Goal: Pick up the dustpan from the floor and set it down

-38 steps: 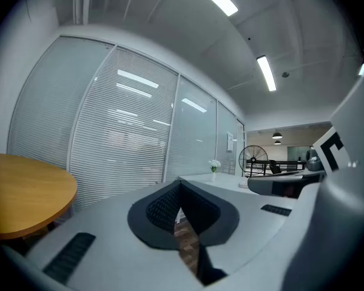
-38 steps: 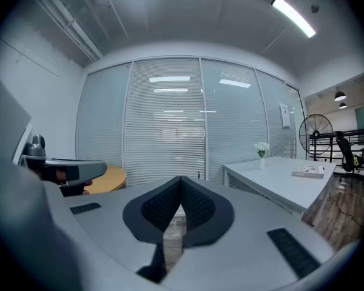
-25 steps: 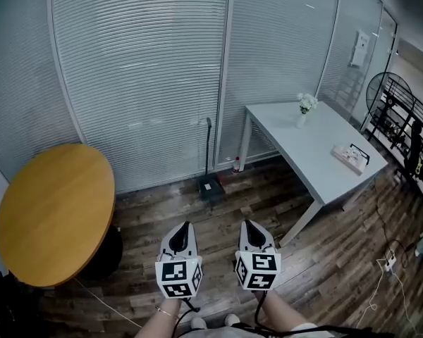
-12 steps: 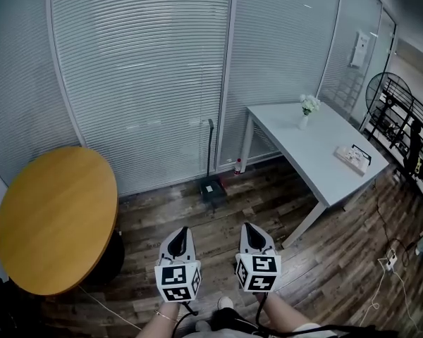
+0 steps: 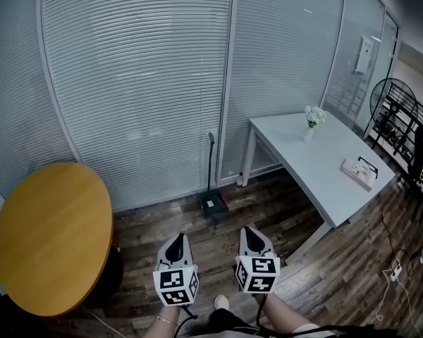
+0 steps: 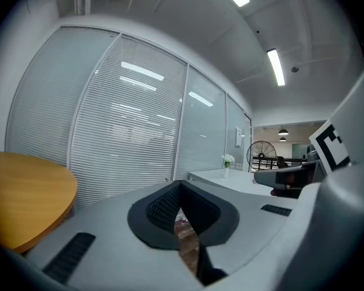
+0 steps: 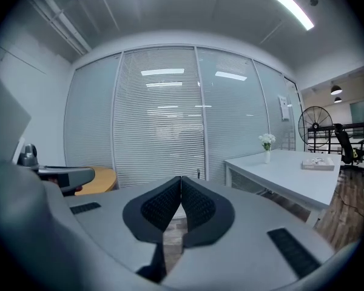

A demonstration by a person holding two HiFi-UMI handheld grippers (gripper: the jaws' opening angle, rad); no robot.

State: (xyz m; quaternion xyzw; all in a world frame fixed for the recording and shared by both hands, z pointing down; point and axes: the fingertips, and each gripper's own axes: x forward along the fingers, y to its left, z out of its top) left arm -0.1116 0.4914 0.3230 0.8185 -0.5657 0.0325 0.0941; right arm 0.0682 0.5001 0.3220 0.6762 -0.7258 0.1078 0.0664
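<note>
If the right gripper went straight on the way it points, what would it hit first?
Nothing close: open air above the wood floor. Farther on, probably the dustpan standing by the blinds, its handle showing just beside the right gripper tips. Depth is unclear.

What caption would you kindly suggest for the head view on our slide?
Shut and empty, the left gripper and right gripper face the dustpan standing on the wooden floor by the blinds.
</note>
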